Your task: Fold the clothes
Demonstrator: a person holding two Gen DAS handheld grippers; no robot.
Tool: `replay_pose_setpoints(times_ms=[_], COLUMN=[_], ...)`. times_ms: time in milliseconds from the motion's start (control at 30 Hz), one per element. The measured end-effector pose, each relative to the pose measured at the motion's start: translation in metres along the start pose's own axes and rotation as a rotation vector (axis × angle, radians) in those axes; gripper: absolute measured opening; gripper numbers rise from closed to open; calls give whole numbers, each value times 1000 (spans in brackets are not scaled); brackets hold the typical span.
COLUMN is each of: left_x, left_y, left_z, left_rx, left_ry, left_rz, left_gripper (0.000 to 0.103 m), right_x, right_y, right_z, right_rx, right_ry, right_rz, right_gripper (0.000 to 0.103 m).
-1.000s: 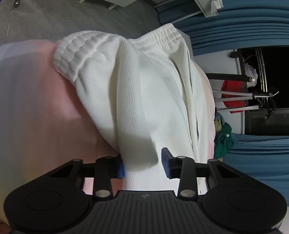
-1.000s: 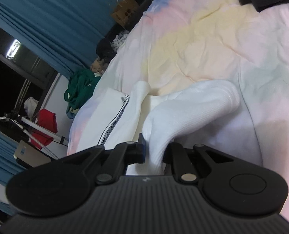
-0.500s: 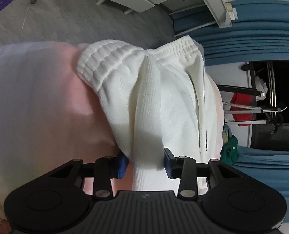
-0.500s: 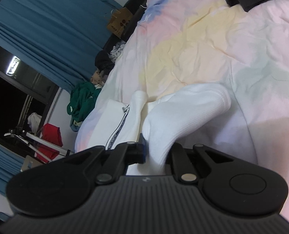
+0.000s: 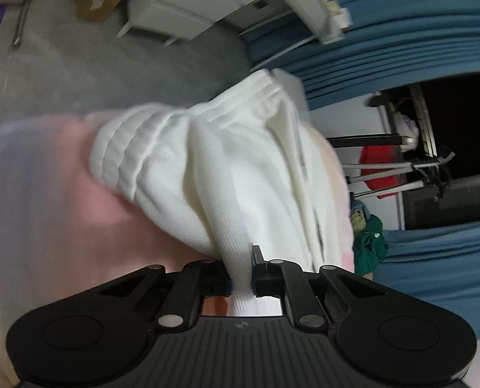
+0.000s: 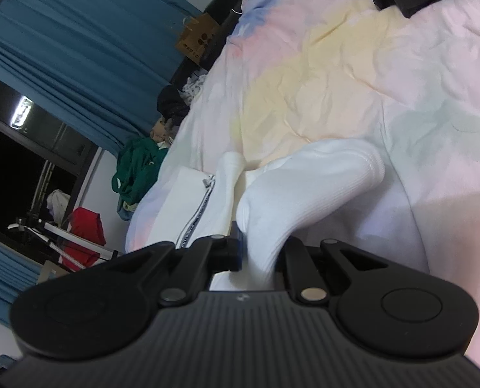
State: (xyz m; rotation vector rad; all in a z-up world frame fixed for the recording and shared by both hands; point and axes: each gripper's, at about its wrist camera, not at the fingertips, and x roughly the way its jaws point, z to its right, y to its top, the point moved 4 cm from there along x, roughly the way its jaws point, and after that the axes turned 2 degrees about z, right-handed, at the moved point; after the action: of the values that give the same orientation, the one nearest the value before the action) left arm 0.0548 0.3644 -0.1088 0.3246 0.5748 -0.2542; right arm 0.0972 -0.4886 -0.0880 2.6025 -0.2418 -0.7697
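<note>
Pastel bedding in pink, yellow and pale blue covers the bed (image 6: pixel 337 74), and the white knitted trousers (image 5: pixel 227 177) lie bunched on it near the edge, ribbed waistband away from the left claw. Blue curtains (image 6: pixel 88 48) hang beyond. The left claw (image 5: pixel 241 278) is clenched on a gathered fold of the white fabric; the right claw (image 6: pixel 259 255) pinches another ribbed part (image 6: pixel 304 190) of the same garment

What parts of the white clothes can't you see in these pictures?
- Left wrist view: the white garment is motion-blurred; its pinched end vanishes behind the left hand-held gripper.
- Right wrist view: the right hand-held gripper hides the garment's near end; what sort of clothing it is stays unclear.
</note>
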Motion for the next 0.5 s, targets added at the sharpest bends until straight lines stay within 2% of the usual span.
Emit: replay_pose_setpoints(times_ms=[167,300,500], left_x=[-32,-53,-53], left_y=[-3,-6,4], left_z=[20,28,68], left_rx=[108,129,176], left_ry=[-99,-165,-149], left_rz=[58,74,36], left_gripper=[7,7,7], right_x=[-11,-27,-21], right_y=[4,10,21], right_z=[-2,-3,-28], right_rx=[-9,-14,-23], right_ry=[31,47,71], right_rz=[12,23,21], right_gripper=[9,9,9])
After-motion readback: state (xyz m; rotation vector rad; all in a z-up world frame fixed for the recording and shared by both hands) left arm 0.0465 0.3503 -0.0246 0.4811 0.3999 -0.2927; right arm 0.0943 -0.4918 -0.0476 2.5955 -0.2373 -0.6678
